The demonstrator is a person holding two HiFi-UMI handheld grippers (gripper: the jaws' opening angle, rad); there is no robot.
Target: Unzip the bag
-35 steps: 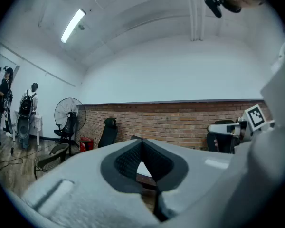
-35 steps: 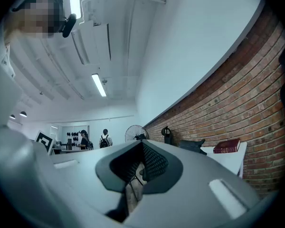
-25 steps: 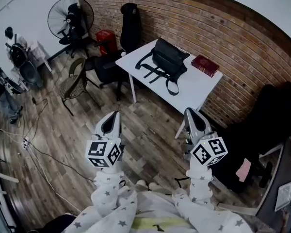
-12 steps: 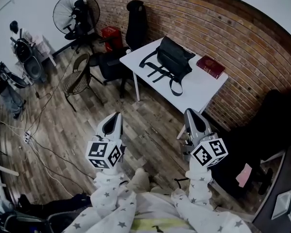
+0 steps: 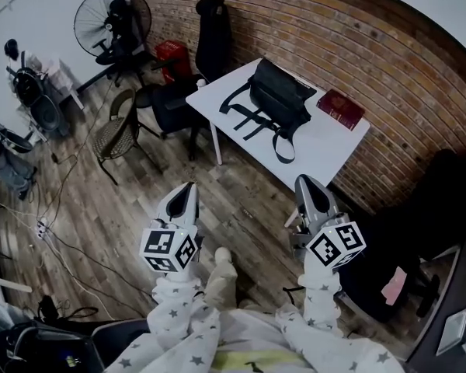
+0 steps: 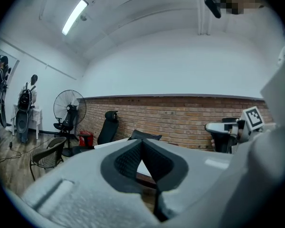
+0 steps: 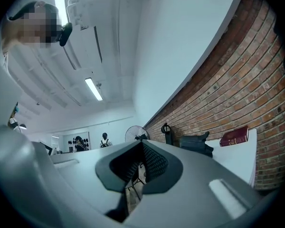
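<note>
Bag (image 5: 278, 99) of soft black fabric slumps on smooth white tabletop (image 5: 326, 142); left claw (image 5: 187, 186) and right claw (image 5: 305, 180) both pinched together.

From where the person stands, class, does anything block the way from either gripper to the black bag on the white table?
Nothing visible does. Only bare floor lies between the left gripper, the right gripper and the table; the bag lies there with the red book off to its side.
</note>
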